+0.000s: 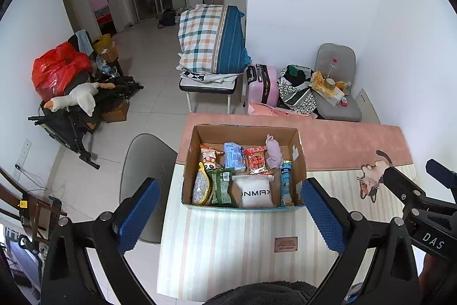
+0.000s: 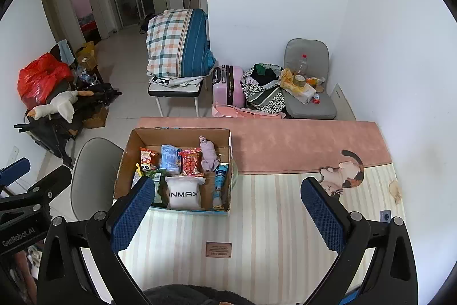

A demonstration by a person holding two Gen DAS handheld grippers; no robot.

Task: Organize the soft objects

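An open cardboard box [image 1: 299, 159] stands on the striped table mat [image 1: 228, 245]. It holds several soft packs: a white pouch [image 1: 255, 192], a green pack [image 1: 222, 186], a red snack bag [image 1: 256, 160], a blue pack [image 1: 234, 155], a lilac cloth [image 1: 272, 152] and a blue tube [image 1: 285, 182]. My left gripper [image 1: 228, 212] is open and empty, above the mat just in front of the box. My right gripper [image 2: 228, 212] is open and empty, to the right of the box [image 2: 125, 162]. The white pouch [image 2: 183, 194] shows there too.
A grey chair [image 1: 142, 170] stands at the table's left edge. A pink runner [image 1: 342, 142] covers the table's far side. Beyond it are a pink suitcase [image 1: 264, 85], a bag [image 1: 297, 93] and a loaded grey chair [image 1: 337, 82]. A cat print [image 2: 342, 176] lies on the mat.
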